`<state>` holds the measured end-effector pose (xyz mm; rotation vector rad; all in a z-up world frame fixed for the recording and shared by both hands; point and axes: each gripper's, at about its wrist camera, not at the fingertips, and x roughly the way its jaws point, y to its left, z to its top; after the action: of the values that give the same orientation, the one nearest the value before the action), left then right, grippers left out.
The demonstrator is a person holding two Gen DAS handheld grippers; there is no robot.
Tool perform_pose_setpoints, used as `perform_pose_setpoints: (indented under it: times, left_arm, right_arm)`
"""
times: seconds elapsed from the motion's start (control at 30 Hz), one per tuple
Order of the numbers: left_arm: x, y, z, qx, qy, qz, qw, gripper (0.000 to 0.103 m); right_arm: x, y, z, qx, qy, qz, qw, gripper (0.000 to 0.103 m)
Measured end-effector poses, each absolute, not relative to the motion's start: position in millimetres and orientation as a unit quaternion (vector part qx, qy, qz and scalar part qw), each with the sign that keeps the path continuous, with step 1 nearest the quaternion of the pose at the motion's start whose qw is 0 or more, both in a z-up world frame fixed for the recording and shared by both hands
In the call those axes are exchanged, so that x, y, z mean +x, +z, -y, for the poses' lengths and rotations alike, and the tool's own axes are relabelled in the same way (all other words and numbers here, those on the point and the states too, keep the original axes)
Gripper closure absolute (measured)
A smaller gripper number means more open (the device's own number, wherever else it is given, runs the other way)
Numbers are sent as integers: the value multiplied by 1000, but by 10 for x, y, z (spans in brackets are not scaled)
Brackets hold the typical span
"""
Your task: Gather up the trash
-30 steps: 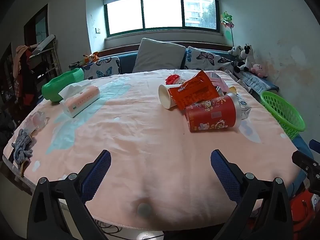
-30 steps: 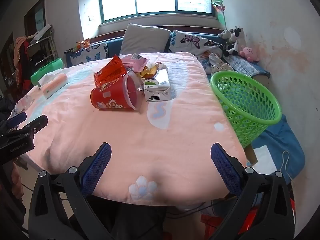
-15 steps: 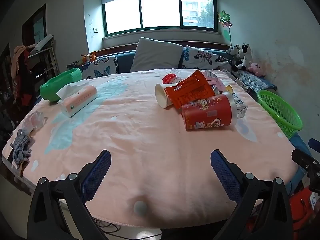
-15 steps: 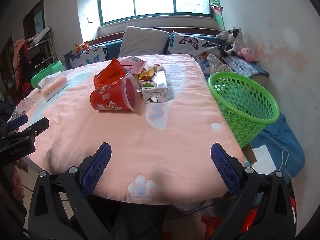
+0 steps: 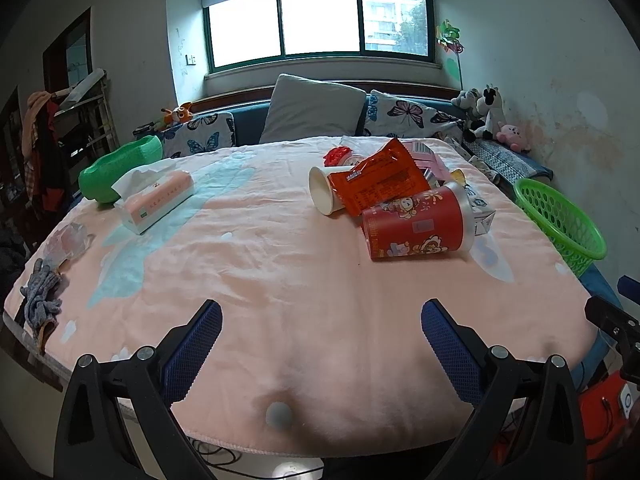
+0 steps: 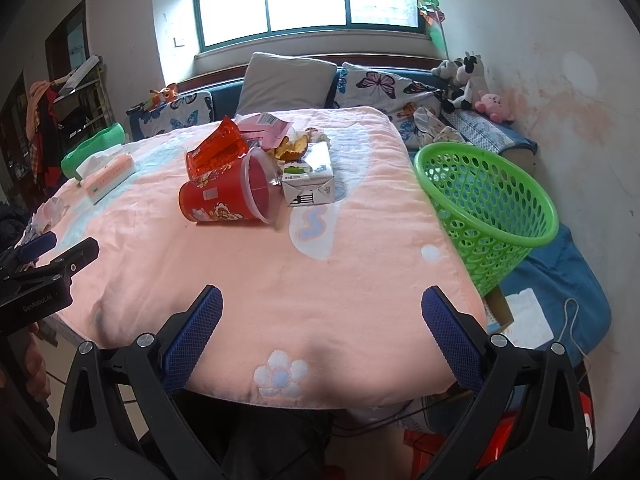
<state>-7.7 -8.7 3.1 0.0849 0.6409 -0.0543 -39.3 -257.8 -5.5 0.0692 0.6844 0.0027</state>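
Both of my grippers hang over the near edge of the table [image 6: 360, 280], which is covered in a pink blanket. My left gripper [image 5: 320, 344] has its jaws spread wide and holds nothing. My right gripper [image 6: 322, 332] is likewise wide and empty.

The trash lies in one heap past mid-table, toward the right edge. Nearest is the red cup [image 6: 224, 196], on its side with its mouth facing the right edge. The milk carton [image 6: 308, 178] is just beside that mouth. Behind the cup lie the orange wrapper [image 5: 380, 184], the white paper cup [image 5: 324, 196], some peel scraps [image 6: 290, 148] and a pink packet [image 6: 266, 128]. The green basket [image 6: 488, 208] stands off the right edge, just beside the table.

Step in hand, as I judge it: approach the first piece. Recommended procedure:
1. Take the red cup with the right gripper, which is nearer the basket.
2. Close the jaws across the cup wall near the rim, not on the wrapper resting against it.
3. Lift clear before swinging right, so the carton is not dragged.

Leave the tissue box [image 5: 156, 200] at the far left corner alone.

Change since the earlier frame: the heap and basket appear slightly further off and lower in both views; nothing on the table has shifted.
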Motion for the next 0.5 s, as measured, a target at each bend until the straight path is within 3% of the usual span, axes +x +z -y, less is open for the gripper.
perform_pose_setpoints:
  times: [0.5]
  left_arm:
    - [-14,36,158,46,-34,-315,947,6]
  right_arm:
    - [-340,-82,2585,34,2,-340,940,4]
